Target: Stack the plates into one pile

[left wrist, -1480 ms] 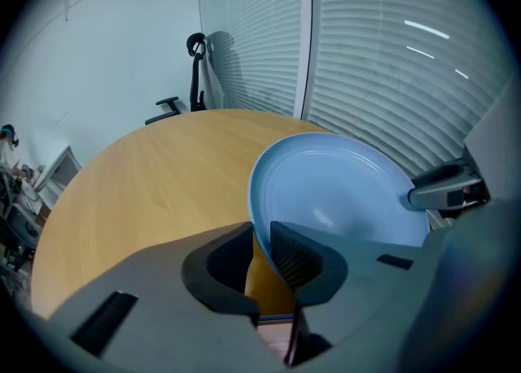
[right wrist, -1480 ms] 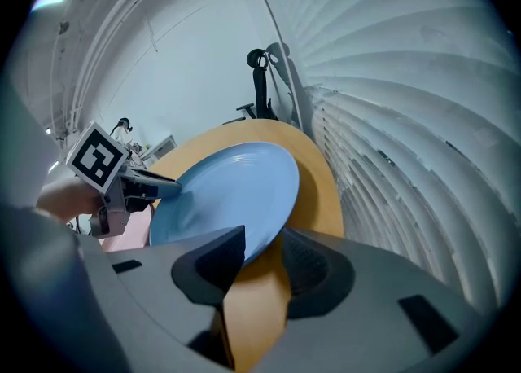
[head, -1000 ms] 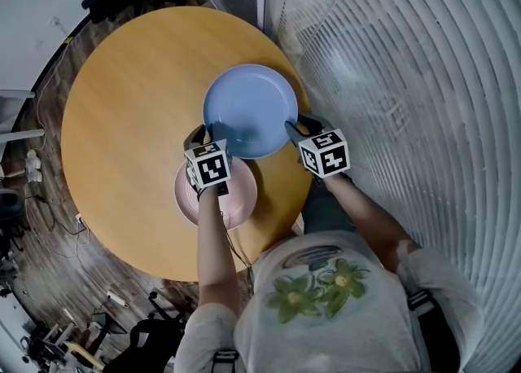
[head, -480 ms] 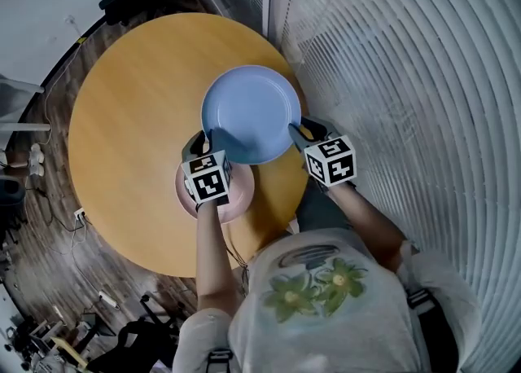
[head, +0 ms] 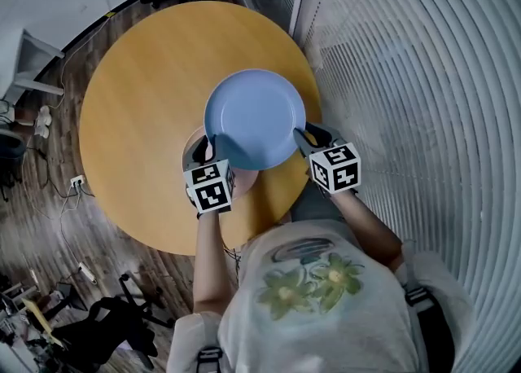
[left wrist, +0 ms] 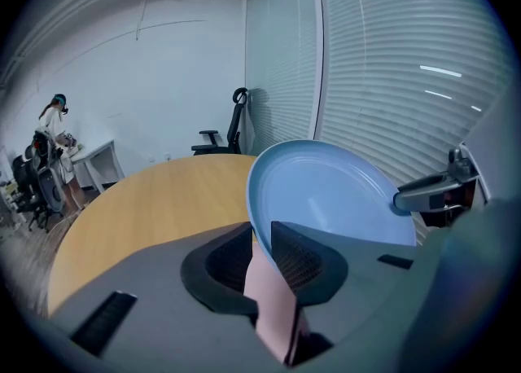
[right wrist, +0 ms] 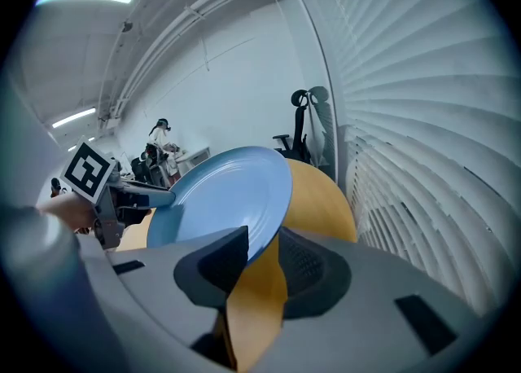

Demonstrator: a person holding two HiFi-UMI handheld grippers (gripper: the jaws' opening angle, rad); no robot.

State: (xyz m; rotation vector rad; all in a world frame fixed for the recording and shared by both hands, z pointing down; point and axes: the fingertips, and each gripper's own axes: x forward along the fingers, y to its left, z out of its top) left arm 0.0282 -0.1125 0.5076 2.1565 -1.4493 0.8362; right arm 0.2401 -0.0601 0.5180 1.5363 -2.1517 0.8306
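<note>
A person at a round wooden table (head: 138, 94) holds a blue plate (head: 254, 119) clear of the tabletop with two handheld grippers, one on each side of its rim. The left gripper (head: 203, 149) is clenched on the plate's near-left edge. The right gripper (head: 303, 137) has the near-right edge between its jaws, which have just been closing on it, and appears to share the load. The plate hangs tilted between them. Under it, on the near part of the table, lies a pink plate (left wrist: 273, 306), mostly covered in the head view and showing between the left jaws in the left gripper view. The stacking looks about half done: the blue plate is picked up and seems roughly over the pink one, but it is not yet set down on it or let go.
</note>
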